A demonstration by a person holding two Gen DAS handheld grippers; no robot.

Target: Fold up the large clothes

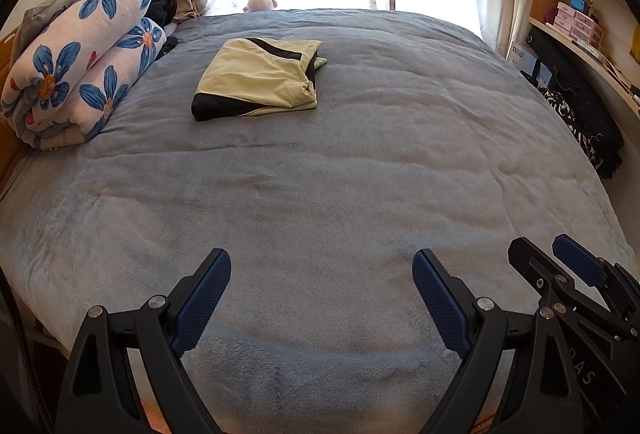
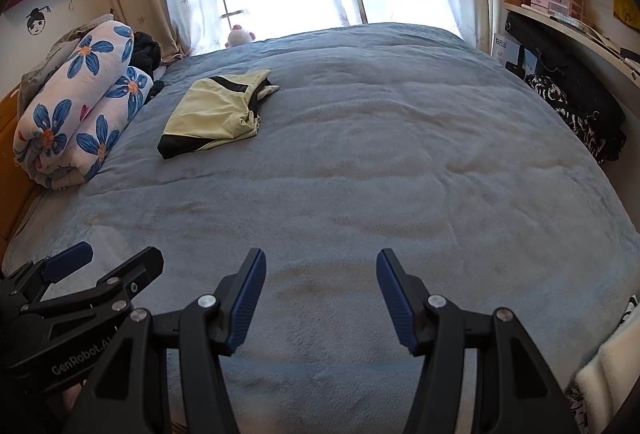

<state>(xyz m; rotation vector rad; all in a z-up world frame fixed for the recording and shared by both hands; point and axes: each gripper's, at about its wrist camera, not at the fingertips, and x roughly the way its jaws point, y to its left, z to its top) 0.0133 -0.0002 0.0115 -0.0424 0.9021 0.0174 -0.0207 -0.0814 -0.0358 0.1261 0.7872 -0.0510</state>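
Note:
A folded pale yellow garment with black panels [image 1: 260, 78] lies on the grey-blue bed cover [image 1: 360, 174], toward the far left of the bed; it also shows in the right wrist view as the same garment [image 2: 218, 112]. My left gripper [image 1: 322, 266] hovers open over the near edge of the bed, nothing between its blue pads. My right gripper [image 2: 322, 266] is beside it, also open and empty. Each gripper shows at the edge of the other's view: the right gripper [image 1: 560, 270] and the left gripper [image 2: 100, 266]. Both are far from the garment.
A rolled floral quilt [image 1: 80, 62] lies along the bed's left side with dark clothes behind it. A small plush toy [image 1: 260, 2] sits at the far edge by the curtained window. Shelves and a desk [image 1: 580, 34] with dark fabric draped run along the right.

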